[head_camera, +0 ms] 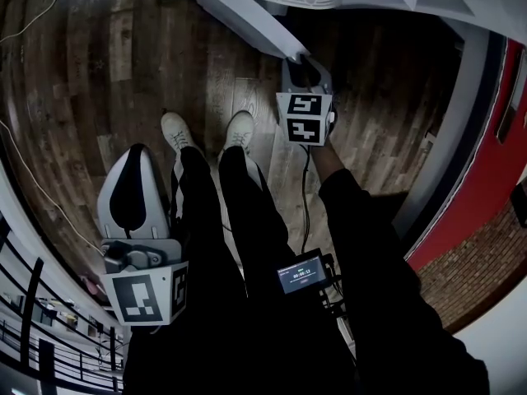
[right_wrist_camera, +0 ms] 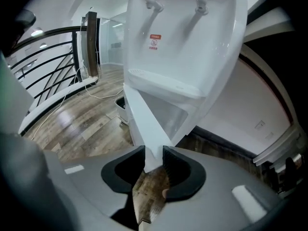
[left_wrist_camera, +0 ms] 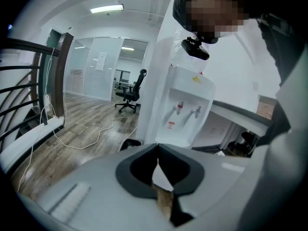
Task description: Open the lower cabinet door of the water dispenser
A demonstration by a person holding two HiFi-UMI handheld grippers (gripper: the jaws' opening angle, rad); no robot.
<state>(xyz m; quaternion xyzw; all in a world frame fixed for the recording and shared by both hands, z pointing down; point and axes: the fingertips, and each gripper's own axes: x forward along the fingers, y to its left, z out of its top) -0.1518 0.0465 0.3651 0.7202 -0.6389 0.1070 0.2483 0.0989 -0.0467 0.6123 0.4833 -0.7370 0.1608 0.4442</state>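
While left gripper hangs clenched, empty, at 8 o'clock, right gripper at 1 o'clock clamps the lower cabinet door by its free edge. Door stands swung out from water dispenser; opening looks largely done.

Person in dark clothes and pale shoes, with two grey hand-held grippers.
The trousers and the long sleeve are black or close to it, and the shoes are off-white. The left gripper and the right gripper have smooth pale-grey shells, with rounded dark grey pads lining the jaws. Each bears a white cube printed with black square markers. A thin black cable runs from the right gripper's cube down to a small black-framed screen showing pale digits too small to read.
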